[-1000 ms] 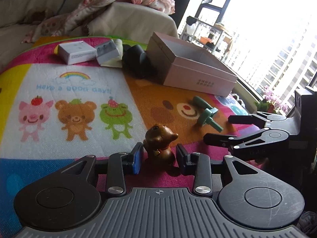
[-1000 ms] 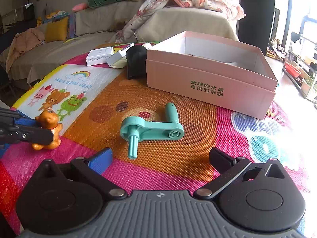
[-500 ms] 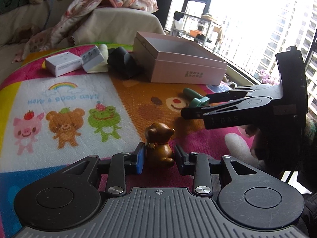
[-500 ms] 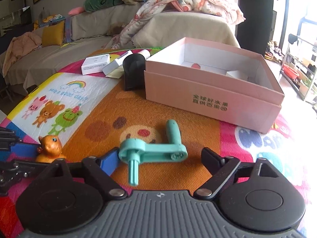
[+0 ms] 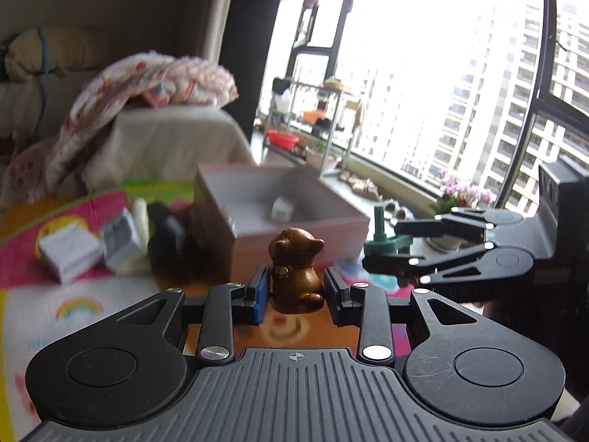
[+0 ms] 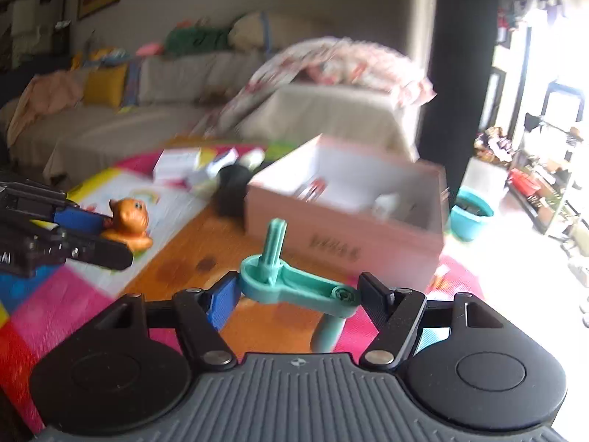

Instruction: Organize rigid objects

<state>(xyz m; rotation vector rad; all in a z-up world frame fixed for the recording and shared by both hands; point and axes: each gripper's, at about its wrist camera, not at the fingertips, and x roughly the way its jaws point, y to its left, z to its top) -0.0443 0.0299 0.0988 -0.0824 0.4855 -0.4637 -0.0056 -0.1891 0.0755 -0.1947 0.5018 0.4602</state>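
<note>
A brown bear figurine (image 5: 296, 269) hangs above the mat, and my left gripper (image 5: 296, 289) is shut on its sides. The right wrist view shows the same bear (image 6: 129, 221) at the left between the left gripper's fingers (image 6: 84, 221). A teal plastic crank (image 6: 294, 287) is lifted off the mat with my right gripper (image 6: 294, 296) gripping its ends, jaws still closing on it. It also shows in the left wrist view as a teal crank (image 5: 383, 239) in the right gripper (image 5: 390, 246). Just beyond both stands the open pink box (image 6: 368, 246) (image 5: 346, 235), with a few small items inside.
Small white boxes (image 5: 68, 254) (image 5: 117, 239) and a black object (image 5: 167, 235) lie left of the pink box on the colourful play mat (image 6: 55, 305). A sofa with a draped blanket (image 6: 331, 70) stands behind. Window and shelves are at the right.
Both grippers have risen off the mat toward the box, the left carrying the bear. The right gripper closed on the teal crank and lifted it.
</note>
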